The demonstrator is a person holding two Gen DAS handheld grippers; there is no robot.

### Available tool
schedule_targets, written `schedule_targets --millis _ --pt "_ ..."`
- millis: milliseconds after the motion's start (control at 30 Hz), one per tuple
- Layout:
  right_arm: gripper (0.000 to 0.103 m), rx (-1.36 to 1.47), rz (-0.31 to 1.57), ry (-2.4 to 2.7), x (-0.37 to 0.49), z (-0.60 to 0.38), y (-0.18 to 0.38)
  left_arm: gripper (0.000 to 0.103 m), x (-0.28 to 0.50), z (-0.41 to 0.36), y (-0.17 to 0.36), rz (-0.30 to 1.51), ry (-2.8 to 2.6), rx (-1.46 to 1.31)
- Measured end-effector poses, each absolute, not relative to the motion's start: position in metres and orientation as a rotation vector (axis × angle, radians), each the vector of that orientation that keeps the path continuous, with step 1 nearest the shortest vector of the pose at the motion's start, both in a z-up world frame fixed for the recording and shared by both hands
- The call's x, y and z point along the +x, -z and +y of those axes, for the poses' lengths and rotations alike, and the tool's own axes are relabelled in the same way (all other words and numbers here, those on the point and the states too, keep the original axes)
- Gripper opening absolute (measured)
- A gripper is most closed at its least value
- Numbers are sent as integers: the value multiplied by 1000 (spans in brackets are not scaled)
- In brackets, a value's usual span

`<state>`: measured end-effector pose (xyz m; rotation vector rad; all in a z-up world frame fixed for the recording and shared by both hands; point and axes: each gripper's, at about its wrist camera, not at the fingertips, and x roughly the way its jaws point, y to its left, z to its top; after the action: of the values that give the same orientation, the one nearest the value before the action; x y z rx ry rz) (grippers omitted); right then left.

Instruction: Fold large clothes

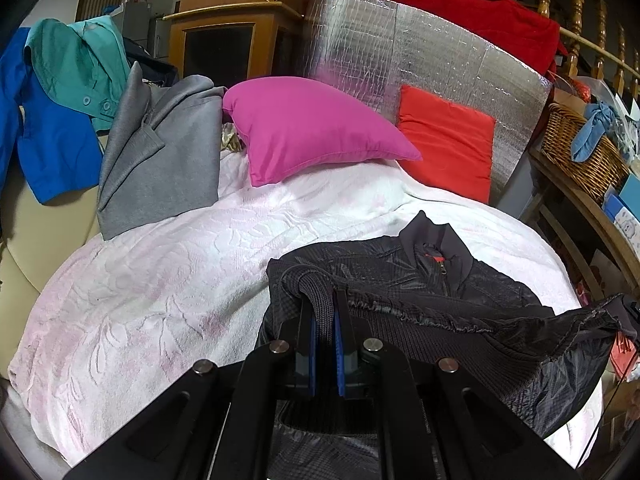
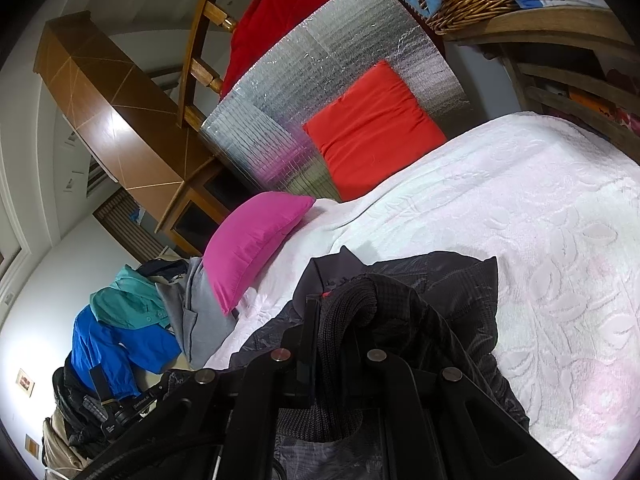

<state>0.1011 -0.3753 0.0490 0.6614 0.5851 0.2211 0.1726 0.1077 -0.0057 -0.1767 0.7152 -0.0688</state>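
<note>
A black zip jacket (image 1: 424,296) lies on the white embossed bedspread (image 1: 160,280), collar toward the pillows. My left gripper (image 1: 325,300) is shut on the jacket's ribbed knit hem, held just above the bed. In the right wrist view my right gripper (image 2: 332,312) is shut on another ribbed edge of the same jacket (image 2: 452,292), which bunches over the fingers and hides the right one. The right gripper's end also shows at the far right of the left wrist view (image 1: 632,312), holding the stretched hem.
A magenta pillow (image 1: 312,128) and a red pillow (image 1: 448,140) lean at the head of the bed against a silver foil panel (image 1: 400,48). Grey (image 1: 160,152), teal (image 1: 76,60) and blue (image 1: 48,140) clothes pile at the left. A wicker basket (image 1: 580,148) sits on shelves right.
</note>
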Motion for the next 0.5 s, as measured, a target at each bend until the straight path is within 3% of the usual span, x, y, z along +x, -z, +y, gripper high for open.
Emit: schedule_targets --millis 500 --pt "8 653 598 -217 114 -374 -45 8 185 108 13 731 70 -173"
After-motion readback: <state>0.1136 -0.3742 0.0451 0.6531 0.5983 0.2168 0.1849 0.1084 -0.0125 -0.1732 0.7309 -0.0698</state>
